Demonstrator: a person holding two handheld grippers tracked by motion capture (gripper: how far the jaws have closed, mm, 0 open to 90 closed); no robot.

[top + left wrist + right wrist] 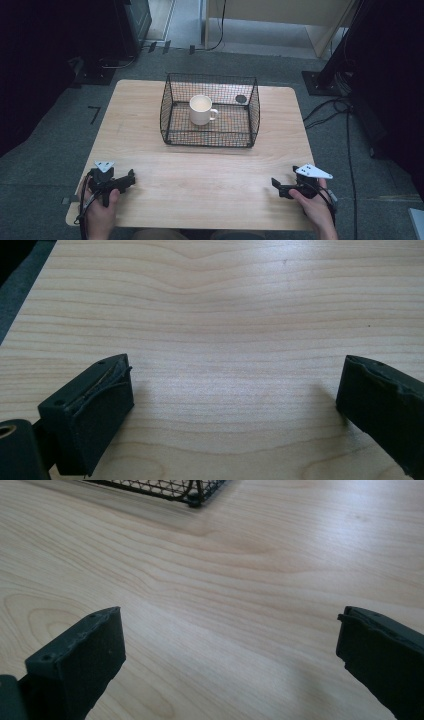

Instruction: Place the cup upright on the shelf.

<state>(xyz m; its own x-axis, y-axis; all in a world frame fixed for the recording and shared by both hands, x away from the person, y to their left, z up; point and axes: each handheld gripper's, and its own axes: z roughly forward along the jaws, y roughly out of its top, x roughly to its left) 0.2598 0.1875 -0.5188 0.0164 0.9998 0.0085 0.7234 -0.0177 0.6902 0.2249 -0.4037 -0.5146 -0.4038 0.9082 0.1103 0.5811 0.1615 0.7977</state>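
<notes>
Resting near the front corners of the wooden table (200,170), the left gripper (131,178) and the right gripper (274,184) each sat in a hand, their jaws spread wide with nothing between them but bare wood grain, as both gripper views showed. Well apart from both, toward the far side of the table, stood a black wire basket (210,136), and inside it a white mug (201,110) stood upright with its handle turned to the right, a small dark round object (241,99) lying near the basket's back right corner.

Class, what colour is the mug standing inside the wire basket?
The mug is white or cream, seen best in the high view.
</notes>
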